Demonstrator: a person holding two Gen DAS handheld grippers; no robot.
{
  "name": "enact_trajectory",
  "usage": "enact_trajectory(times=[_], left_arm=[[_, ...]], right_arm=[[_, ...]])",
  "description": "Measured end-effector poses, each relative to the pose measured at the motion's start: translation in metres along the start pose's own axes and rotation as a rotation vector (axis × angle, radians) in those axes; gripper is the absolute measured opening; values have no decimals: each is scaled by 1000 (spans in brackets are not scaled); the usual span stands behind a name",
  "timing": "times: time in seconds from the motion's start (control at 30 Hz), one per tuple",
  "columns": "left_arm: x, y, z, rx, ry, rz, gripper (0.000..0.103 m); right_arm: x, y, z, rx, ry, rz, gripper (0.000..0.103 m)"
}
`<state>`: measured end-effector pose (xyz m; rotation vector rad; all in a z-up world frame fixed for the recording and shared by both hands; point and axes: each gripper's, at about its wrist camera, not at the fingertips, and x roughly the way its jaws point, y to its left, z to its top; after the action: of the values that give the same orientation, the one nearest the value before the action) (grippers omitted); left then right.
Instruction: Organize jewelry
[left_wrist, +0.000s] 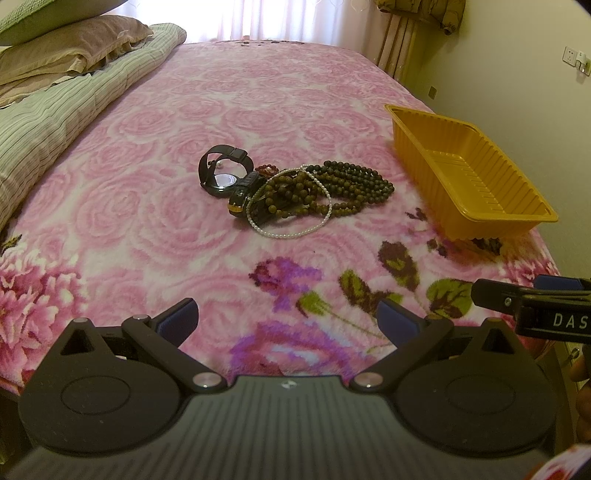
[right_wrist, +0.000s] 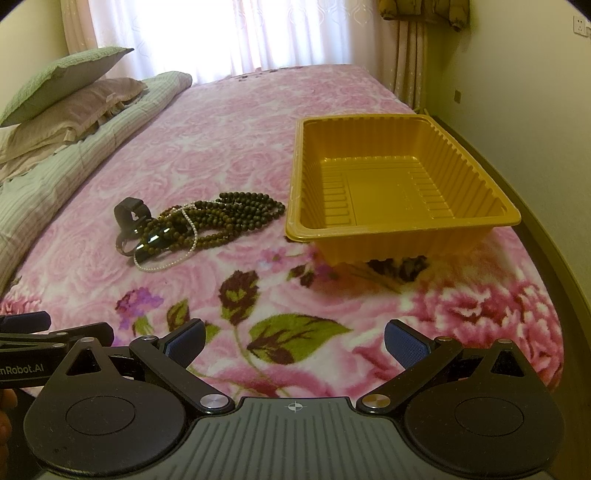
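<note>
**Jewelry heaped beside an empty tray**

While the bed (right_wrist: 229, 122) carries everything, the yellow tray (right_wrist: 402, 221) sits empty at its right side, likely as the bin, long axis running away from the cameras. Just left of it lies the tangled jewelry: dark bead strands (left_wrist: 343, 181) stretching toward the tray, a pearl strand (left_wrist: 295, 232) looped over them, a black watch (left_wrist: 221, 173) leftmost. The left claw (left_wrist: 288, 321) and right claw (right_wrist: 293, 341) hover well short, both spread apart and empty.

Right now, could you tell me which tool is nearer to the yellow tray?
Right. The right tool sits open almost straight in front of the yellow tray. The left tool, also open, faces the jewelry pile, with the tray off to its right.
</note>
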<state>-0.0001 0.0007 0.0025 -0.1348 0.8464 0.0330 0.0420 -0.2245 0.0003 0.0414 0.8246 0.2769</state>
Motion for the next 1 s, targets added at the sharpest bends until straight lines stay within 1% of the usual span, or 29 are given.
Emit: enact_trajectory(times=[0.5,0.63,0.7,0.8,0.9,1.0], left_arm=[[0,-2,2,-1,1,-1,102],[-1,0,4,-21,-3,-8,102],[-1,3,4,-46,-9,-18,102],[-2,9,6,-85,-14,-47,102],[-1,15,5,-119,-14,-82,102],[1,20,6,-155,-15,-122,102]], right_arm=[[0,-1,-2,14,1,3,103],[2,-9,-5,69,5,44,103],[2,-15,-5,105,6,43,103],[-5,-33,-6,176,-36,69,103],[-16,-54,-2,237,-101,81,103],[-26,-78,9,263,-161,34,103]])
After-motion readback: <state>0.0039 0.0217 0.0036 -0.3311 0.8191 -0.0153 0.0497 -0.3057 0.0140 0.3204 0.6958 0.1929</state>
